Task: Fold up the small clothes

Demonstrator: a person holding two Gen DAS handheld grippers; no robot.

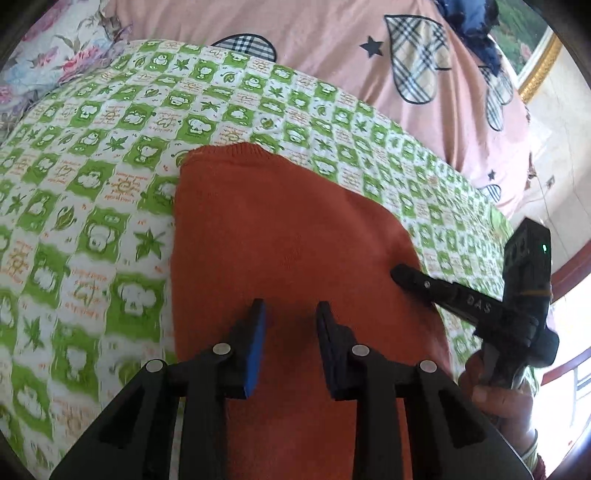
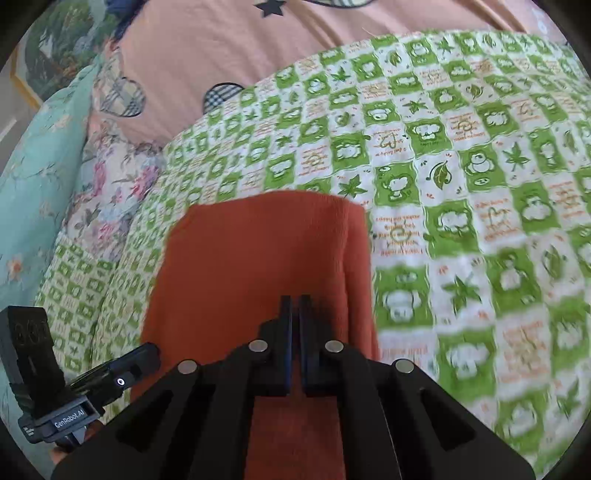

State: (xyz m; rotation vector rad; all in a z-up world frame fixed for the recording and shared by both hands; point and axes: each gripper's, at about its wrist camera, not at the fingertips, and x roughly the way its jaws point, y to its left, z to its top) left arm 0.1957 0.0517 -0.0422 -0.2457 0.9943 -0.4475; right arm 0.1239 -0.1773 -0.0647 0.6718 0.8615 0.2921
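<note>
A rust-orange knit garment (image 1: 280, 236) lies folded flat on the green-and-white checked sheet (image 1: 92, 206); it also shows in the right wrist view (image 2: 251, 258), with a doubled fold along its right edge. My left gripper (image 1: 291, 310) is open and empty, its fingers just above the garment's near part. My right gripper (image 2: 294, 302) is shut with nothing visible between the jaws, resting over the garment's near middle. In the left wrist view its closed tip (image 1: 402, 275) touches the garment's right edge. The left gripper's finger shows at the garment's left side in the right wrist view (image 2: 142, 356).
A pink quilt (image 1: 332, 48) with plaid hearts and stars lies beyond the sheet. A floral pillow (image 1: 55, 62) sits at the far left, a teal floral cushion (image 2: 33, 192) beside it. A dark blue cloth (image 1: 469, 22) lies on the quilt. A gold-framed picture (image 1: 532, 48) hangs behind.
</note>
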